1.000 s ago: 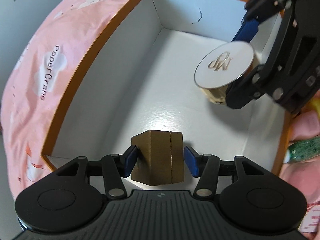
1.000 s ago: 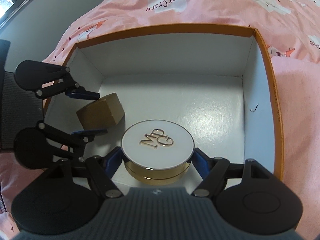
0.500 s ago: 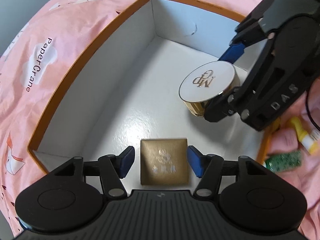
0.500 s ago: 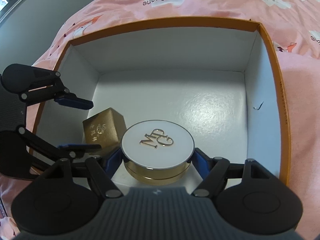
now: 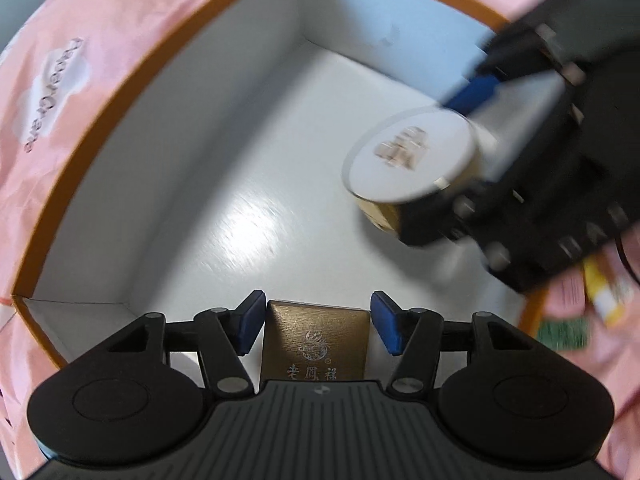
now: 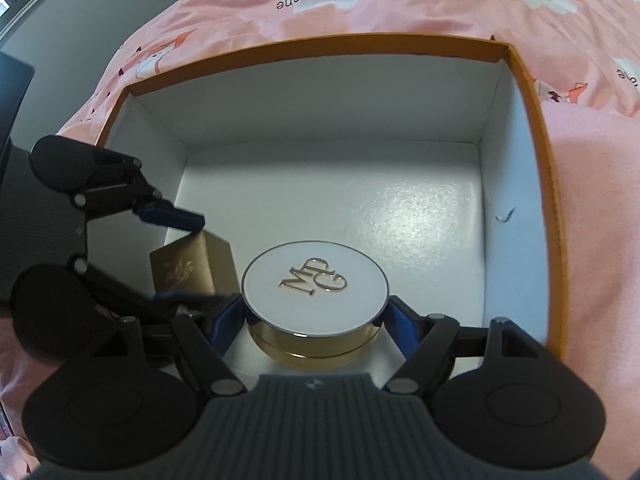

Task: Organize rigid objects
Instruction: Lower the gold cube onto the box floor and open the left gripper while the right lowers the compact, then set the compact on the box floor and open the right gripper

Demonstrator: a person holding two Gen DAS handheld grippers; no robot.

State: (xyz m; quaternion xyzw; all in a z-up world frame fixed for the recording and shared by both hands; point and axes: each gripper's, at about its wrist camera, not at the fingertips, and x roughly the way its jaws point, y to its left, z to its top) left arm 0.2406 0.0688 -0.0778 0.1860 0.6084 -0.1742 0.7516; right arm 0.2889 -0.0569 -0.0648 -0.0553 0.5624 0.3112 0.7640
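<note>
Left gripper (image 5: 318, 326): my blue pads (image 5: 250, 326) stood spread, one on each side of the gold box, with a thin gap showing on both sides, so I gripped nothing.
Gold box (image 5: 316, 346): it sat on the white floor of the carton, close in between my left fingers, its brushed top with the printed crest facing up; in the right wrist view (image 6: 192, 268) it stood just beside the round tin, toward the carton's left wall.
Right gripper (image 6: 314, 320): my pads pinched the round tin from both sides, blue tips pressed against its gold wall.
Round tin (image 6: 314, 284): white lid with gold lettering, gold body, held low over the carton floor; I could not tell whether it touched the floor. From the left wrist view (image 5: 412, 160) it was blurred, out to the right.
Carton (image 6: 548, 200): orange rim, white inside walls, open top, a small dark mark on its right wall.
Bedspread (image 6: 440, 4): pink, printed with clouds and lettering, lying all around the carton.
Far right, outside the carton: a green item (image 5: 562, 332) and a yellow one (image 5: 600, 292), both too blurred to name.
</note>
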